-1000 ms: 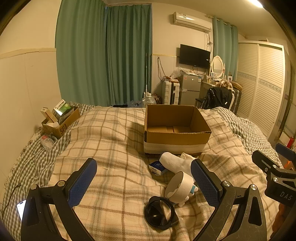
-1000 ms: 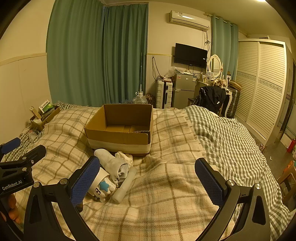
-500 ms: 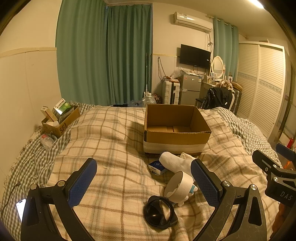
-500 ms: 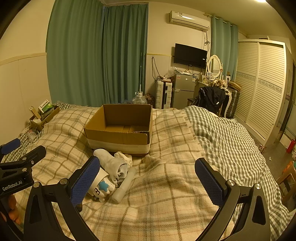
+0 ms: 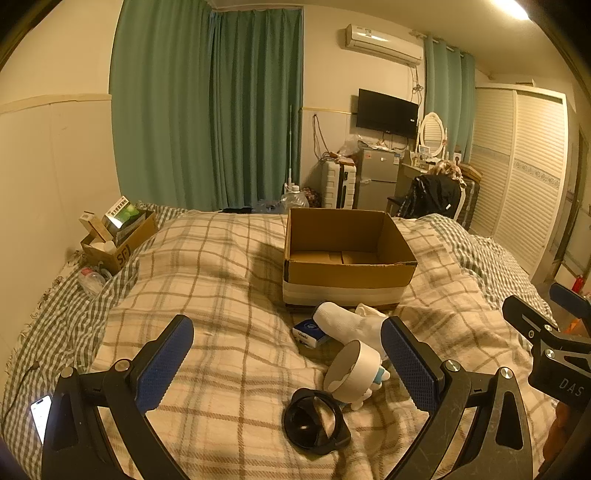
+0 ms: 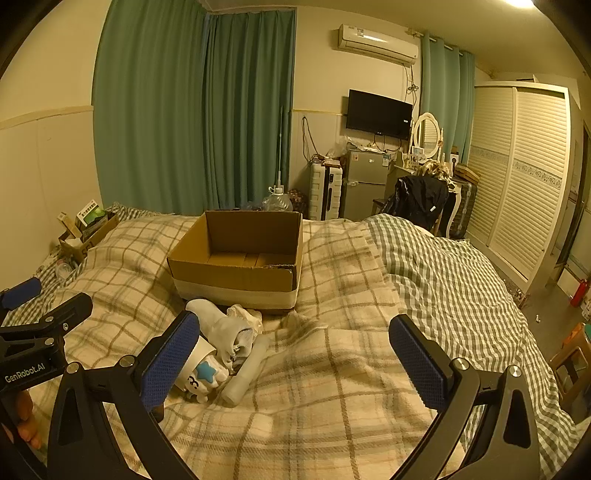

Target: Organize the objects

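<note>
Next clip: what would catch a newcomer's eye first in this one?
An open cardboard box sits mid-bed on the plaid blanket, seemingly empty. Just in front of it lies a small clutter: white socks, a white toy figure, a blue packet and a black ring-shaped object. Both grippers, left and right, hover open above the bed.

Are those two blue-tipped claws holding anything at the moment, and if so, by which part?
No. The left gripper and the right gripper are both wide open with nothing between their fingers.

The room is dimly lit in a warm yellow cast by a ceiling lamp [image 5: 511, 9]. Glare is seen there. Edges are bent and darkened by fisheye distortion.
</note>
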The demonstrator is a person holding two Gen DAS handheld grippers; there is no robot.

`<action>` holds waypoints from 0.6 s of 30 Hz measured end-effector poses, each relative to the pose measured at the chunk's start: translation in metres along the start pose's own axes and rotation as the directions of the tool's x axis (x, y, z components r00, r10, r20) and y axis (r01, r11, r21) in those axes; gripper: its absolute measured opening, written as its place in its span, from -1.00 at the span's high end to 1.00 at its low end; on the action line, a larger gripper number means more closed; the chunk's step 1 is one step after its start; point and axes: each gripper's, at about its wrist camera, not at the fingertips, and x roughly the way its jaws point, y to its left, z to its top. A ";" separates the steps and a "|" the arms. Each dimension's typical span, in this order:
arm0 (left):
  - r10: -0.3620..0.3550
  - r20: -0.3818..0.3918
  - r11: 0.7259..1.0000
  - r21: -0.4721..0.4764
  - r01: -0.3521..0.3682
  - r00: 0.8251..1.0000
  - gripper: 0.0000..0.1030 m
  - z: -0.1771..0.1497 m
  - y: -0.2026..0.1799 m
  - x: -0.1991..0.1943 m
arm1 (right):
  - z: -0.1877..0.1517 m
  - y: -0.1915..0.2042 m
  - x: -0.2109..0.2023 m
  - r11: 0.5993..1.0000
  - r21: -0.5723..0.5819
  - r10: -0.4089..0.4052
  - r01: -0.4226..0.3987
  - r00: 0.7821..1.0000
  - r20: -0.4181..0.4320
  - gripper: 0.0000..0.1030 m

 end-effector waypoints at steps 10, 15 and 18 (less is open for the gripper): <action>0.007 -0.034 1.000 0.003 -0.007 0.999 -1.00 -0.004 -0.001 0.005 | 0.000 0.001 -0.001 1.000 -0.012 -0.007 0.007 1.000 -0.010 -0.99; 0.021 -0.154 1.000 0.007 -0.021 0.988 -1.00 -0.023 -0.001 0.032 | -0.010 -0.004 0.016 1.000 -0.001 0.006 -0.007 0.997 -0.072 -0.99; -0.004 -0.253 1.000 -0.001 0.004 0.968 -1.00 -0.040 -0.001 0.052 | -0.021 -0.005 0.029 0.999 0.010 0.034 -0.033 0.992 -0.125 -0.99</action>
